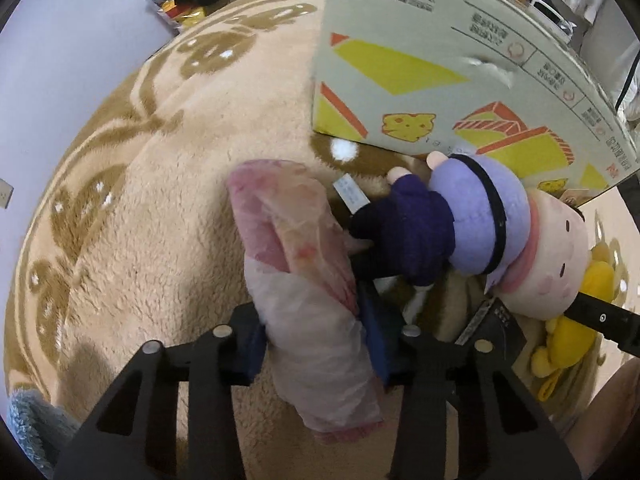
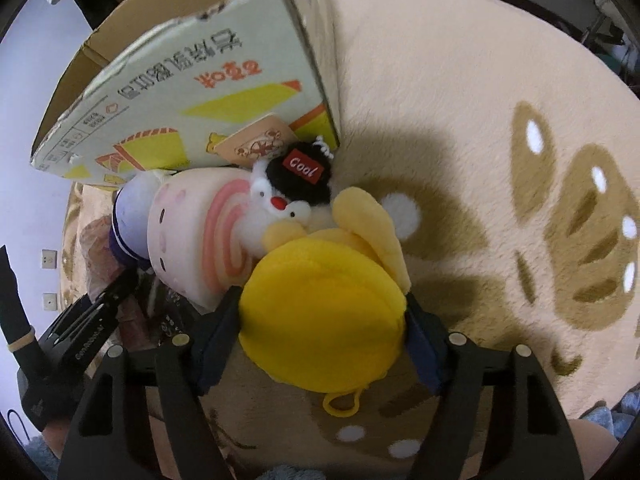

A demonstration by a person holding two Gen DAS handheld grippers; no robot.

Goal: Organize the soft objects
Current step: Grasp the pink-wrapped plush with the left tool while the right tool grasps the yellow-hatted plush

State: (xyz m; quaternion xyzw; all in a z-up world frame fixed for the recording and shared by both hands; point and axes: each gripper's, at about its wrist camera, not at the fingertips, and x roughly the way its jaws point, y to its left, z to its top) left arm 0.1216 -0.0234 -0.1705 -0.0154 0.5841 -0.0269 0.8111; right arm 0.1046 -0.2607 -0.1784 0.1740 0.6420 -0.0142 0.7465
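Note:
My left gripper [image 1: 316,344] is shut on a pink and white soft pillow-like toy [image 1: 304,280] and holds it over the rug. Right of it lies a doll [image 1: 472,228] with a lilac top, dark blue trousers and a pink face, close to the cardboard box [image 1: 440,60]. My right gripper [image 2: 320,344] is shut on a yellow plush toy [image 2: 324,312] with a white face and a black "Cool" cap [image 2: 302,172]. The doll [image 2: 180,232] lies touching it on the left, below the box [image 2: 192,96]. The yellow plush also shows at the right of the left wrist view [image 1: 576,320].
A beige round rug [image 1: 160,200] with brown patterns covers the floor; it shows in the right wrist view too [image 2: 480,120]. A blue fluffy fabric [image 1: 28,424] lies at the lower left. Snack bags [image 1: 176,8] lie beyond the rug's far edge.

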